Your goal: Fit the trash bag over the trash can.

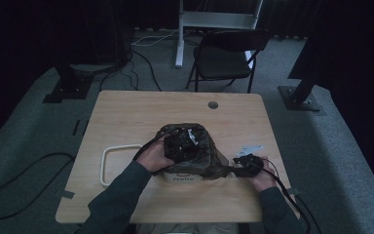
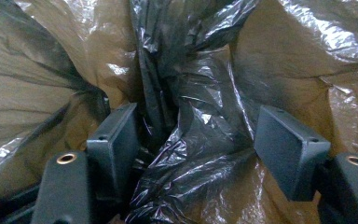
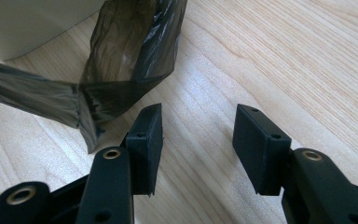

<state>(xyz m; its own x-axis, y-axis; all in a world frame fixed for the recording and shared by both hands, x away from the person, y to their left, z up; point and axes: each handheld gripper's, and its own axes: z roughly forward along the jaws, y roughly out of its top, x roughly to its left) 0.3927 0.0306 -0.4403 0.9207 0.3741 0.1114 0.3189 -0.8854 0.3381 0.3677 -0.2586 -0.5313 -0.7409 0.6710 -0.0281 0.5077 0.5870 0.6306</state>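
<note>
Black bag folds [image 2: 186,140] between open left tool [image 2: 193,144]; right tool [image 3: 198,140] over bare table [image 3: 279,60].

The bag [image 2: 200,140] was thin, glossy, crinkled plastic; the table [image 3: 270,60] was smooth, pale wood; the gripper [image 3: 198,140] pads looked matt black.

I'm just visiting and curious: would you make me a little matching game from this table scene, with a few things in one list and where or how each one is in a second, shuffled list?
Things:
1. dark plastic bag
2. left gripper
3. right gripper
4. white frame

Places or states:
A. lies flat on the table, left of the bin
B. jaws open above bare wood, a corner of the bag beside them
C. draped over the pale bin
D. jaws open, with crumpled plastic between them

Pairs: 1-C, 2-D, 3-B, 4-A
</note>
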